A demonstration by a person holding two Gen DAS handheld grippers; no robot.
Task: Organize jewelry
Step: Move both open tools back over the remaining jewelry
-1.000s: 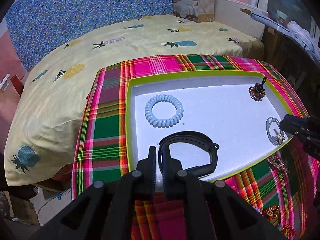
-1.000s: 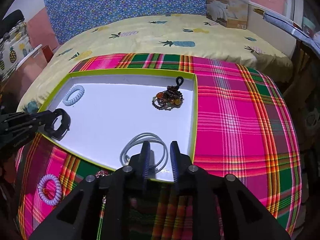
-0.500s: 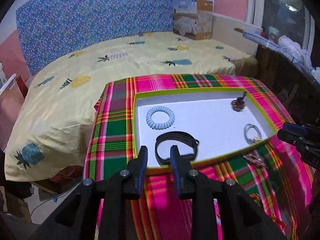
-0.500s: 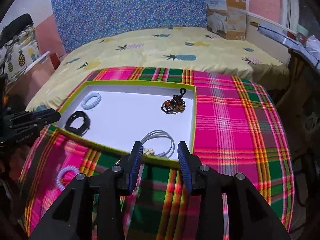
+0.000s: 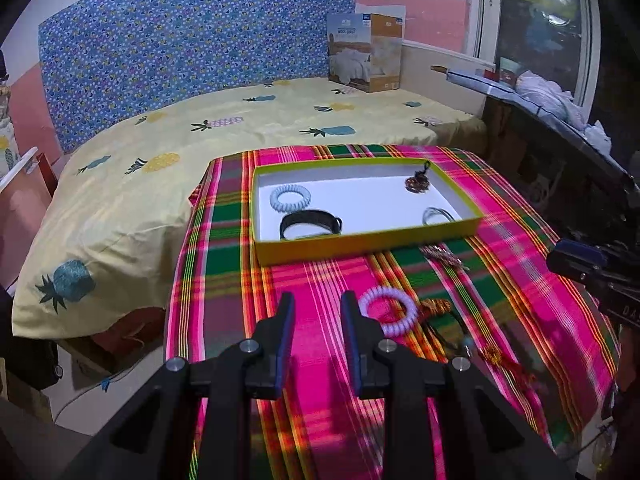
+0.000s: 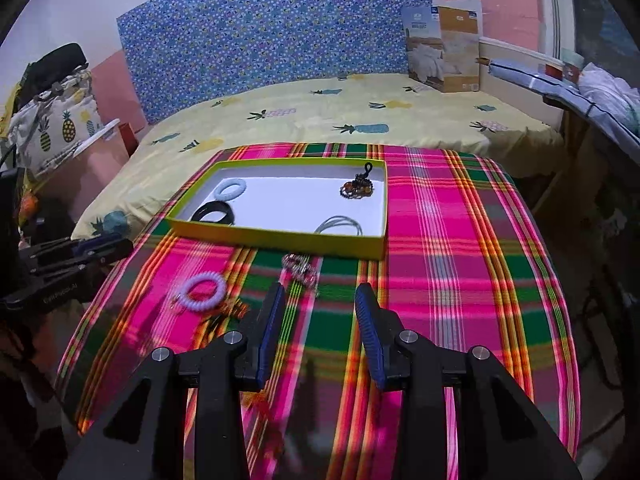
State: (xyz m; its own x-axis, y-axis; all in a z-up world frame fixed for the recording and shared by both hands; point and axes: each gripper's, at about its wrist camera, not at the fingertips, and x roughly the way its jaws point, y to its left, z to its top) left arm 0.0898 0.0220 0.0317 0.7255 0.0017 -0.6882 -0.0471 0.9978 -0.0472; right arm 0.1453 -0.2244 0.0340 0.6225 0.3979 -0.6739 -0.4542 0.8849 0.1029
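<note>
I am counting four pieces lying in the green tray [image 5: 360,245]: one blue coil tie [image 5: 289,197], one black band [image 5: 310,225], one beaded bracelet [image 5: 417,182], one grey cord loop [image 5: 437,215]. In front of the tray one lilac coil tie [image 5: 387,309] is lying on the plaid cloth [image 5: 320,280]. I am holding my left gripper [image 5: 316,307] and right gripper [image 6: 319,297] both apart, empty.

The cloth-covered surface [image 5: 320,280] is plaid in pink, green and yellow; the shallow cardboard tray [image 5: 360,246] is yellow-green outside, white inside; in it a pale blue spiral hair tie [image 5: 290,197] and a black band [image 5: 310,224]; a lilac spiral hair tie [image 5: 387,310] on the plaid; the bedspread [image 5: 240,128] pale yellow with pineapples; the headboard [image 5: 192,36] blue, dotted.
</note>
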